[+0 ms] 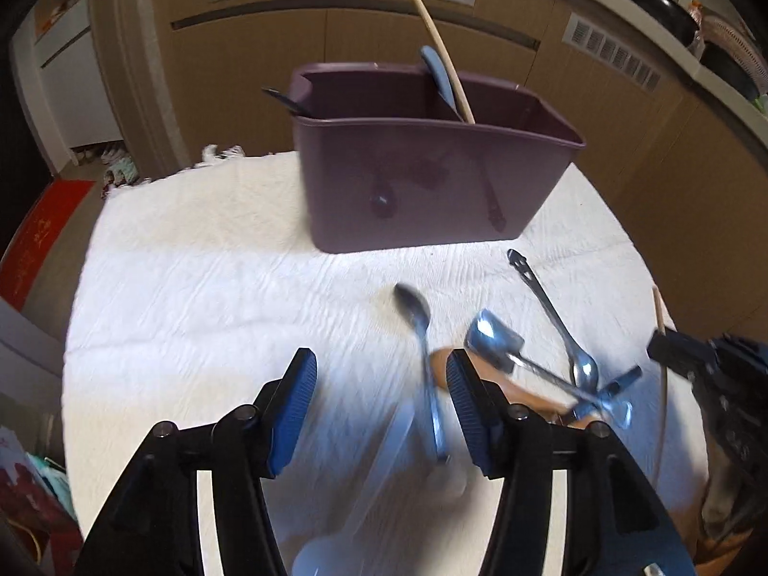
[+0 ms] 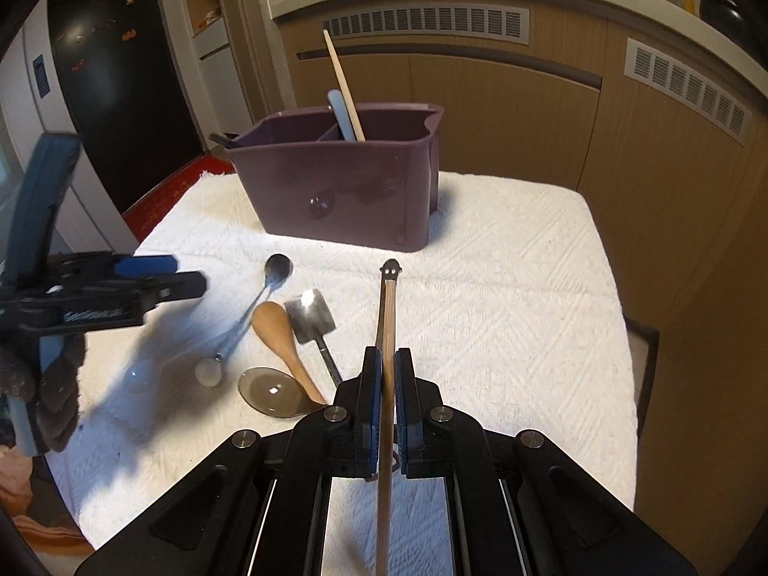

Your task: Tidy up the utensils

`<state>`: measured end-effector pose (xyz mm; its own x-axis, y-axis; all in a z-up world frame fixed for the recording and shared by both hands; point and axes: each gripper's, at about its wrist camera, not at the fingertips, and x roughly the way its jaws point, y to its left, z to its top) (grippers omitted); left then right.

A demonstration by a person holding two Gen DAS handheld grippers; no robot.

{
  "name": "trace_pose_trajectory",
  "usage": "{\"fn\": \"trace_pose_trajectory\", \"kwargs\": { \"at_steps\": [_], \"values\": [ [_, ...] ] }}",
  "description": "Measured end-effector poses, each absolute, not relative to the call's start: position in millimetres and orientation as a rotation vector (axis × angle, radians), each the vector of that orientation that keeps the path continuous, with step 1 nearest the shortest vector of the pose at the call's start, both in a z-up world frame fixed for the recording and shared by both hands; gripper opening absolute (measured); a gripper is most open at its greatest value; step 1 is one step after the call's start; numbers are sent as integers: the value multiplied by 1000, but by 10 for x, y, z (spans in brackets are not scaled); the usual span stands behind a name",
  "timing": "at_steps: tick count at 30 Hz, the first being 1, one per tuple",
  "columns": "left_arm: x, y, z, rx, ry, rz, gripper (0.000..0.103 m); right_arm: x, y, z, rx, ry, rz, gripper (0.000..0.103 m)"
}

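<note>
Your right gripper (image 2: 388, 360) is pinched on a chopstick (image 2: 385, 413), its tip pointing ahead at the purple bin (image 2: 336, 192). Next, I judge, carry it forward to the bin's back compartment. Your left gripper (image 1: 381, 403) is spread wide over a metal spoon (image 1: 422, 336), ready to close on it.

White towel (image 2: 504, 288), brown cabinets (image 2: 504, 110)

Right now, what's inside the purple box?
The purple box has a divider. A long wooden stick and a pale blue handle poke out of one section; a black handle leans over the left rim. Their lower ends are hidden by the walls.
</note>
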<state>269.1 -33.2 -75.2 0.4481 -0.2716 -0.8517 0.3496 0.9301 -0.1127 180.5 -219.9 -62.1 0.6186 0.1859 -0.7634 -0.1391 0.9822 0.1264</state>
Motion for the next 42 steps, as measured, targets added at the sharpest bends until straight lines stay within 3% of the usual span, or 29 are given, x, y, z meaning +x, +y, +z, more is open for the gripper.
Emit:
{"fn": "trace_pose_trajectory", "kwargs": {
  "at_steps": [5,8,16,19,31,42],
  "values": [
    [2973,-602,-972,174,1076,-364,52,1837,-2285,-741,82,902,190,6],
    [3081,-663,-1093,173,1111,-365,43,1857,-2361,-782,98,910,183,6],
    [3132,-818,-1118,219,1108,-357,42,1918,-2388,-901,117,932,192,7],
    [3132,-842,-1113,216,1097,-349,22,1903,-2363,-908,118,933,199,7],
    [2351,-528,-574,123,891,-387,22,1768,-2354,-637,106,887,211,6],
    [1859,-214,-337,81,801,-359,22,2095,-2349,-1108,150,1043,154,9]
  ]
}}
